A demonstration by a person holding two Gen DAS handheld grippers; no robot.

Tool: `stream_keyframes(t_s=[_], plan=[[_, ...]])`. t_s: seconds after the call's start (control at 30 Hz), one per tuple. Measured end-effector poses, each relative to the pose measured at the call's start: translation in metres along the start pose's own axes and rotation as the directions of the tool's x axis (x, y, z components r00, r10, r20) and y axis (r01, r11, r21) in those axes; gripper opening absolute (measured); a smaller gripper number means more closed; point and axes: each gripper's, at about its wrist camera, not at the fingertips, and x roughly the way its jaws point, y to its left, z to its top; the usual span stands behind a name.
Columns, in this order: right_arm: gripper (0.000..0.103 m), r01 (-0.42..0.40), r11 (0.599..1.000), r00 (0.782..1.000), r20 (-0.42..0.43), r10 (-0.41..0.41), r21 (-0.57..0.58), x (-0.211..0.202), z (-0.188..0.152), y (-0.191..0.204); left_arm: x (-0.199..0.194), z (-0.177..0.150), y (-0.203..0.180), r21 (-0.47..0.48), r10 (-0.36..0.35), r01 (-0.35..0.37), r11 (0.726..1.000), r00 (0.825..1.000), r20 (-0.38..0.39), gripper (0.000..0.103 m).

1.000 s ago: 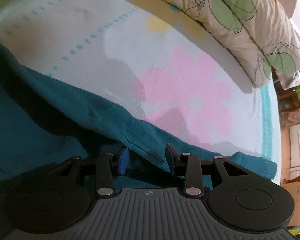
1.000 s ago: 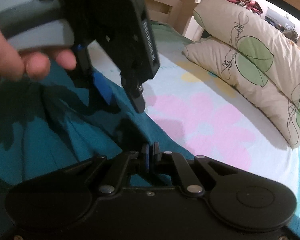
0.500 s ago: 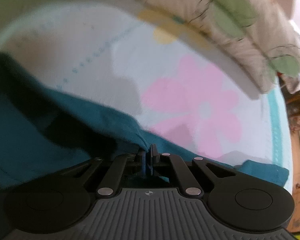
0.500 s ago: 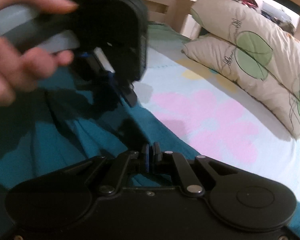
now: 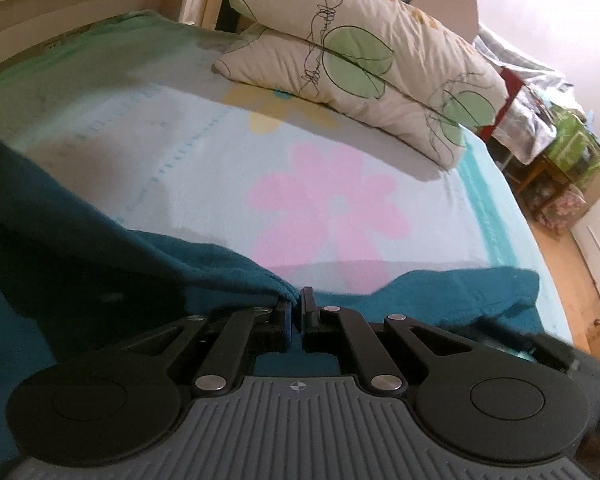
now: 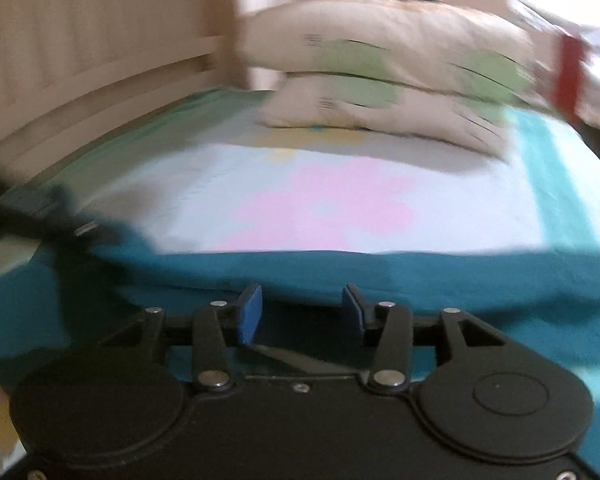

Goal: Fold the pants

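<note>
Teal pants (image 5: 80,264) lie spread over the near part of a flowered bed sheet (image 5: 204,148). My left gripper (image 5: 296,306) is shut on a raised fold of the pants' far edge, which hangs from its fingertips. In the right wrist view the pants (image 6: 420,276) stretch across the frame in a flat band. My right gripper (image 6: 302,312) hovers over them; its jaws are opening and its blue pads (image 6: 249,314) stand apart without pressing any cloth. The left gripper (image 6: 40,216) shows there as a dark blur at the far left.
Two stacked leaf-print pillows (image 5: 364,64) lie at the head of the bed, beside a wooden headboard (image 6: 80,72). The sheet's teal border (image 5: 488,200) marks the bed's right edge. Beyond it are a wooden floor and cluttered shelves (image 5: 560,148).
The left gripper closed on the pants' edge and lifted it. The right gripper went from shut to open, swung round, and the left gripper now sits far left in its view.
</note>
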Motion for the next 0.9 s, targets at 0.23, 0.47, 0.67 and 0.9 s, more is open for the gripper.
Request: stream_keyframes(t_s=[0.23, 0.47, 0.67, 0.9], plan=[[0.055, 0.201, 0.897, 0.976, -0.003, -0.218, 0.393, -0.026, -0.003, -0.113, -0.007, -0.026, 0.004, 0.016, 0.016, -0.015, 1.0, 0.999, -0.042, 0.004], [0.058, 0.366, 0.715, 0.908, -0.06, -0.415, 0.595, -0.042, -0.025, -0.191, 0.006, -0.041, 0.01, 0.027, 0.034, -0.031, 0.999, 0.994, -0.104, 0.004], [0.062, 0.426, 0.666, 0.88, -0.11, -0.462, 0.613, -0.054, -0.046, -0.229, 0.012, -0.043, 0.01, 0.03, 0.043, -0.04, 0.999, 0.993, -0.112, 0.004], [0.048, 0.429, 0.764, 0.903, -0.198, -0.382, 0.482, 0.012, -0.013, -0.216, 0.019, -0.044, 0.009, 0.029, 0.054, -0.051, 0.998, 0.991, -0.124, 0.004]])
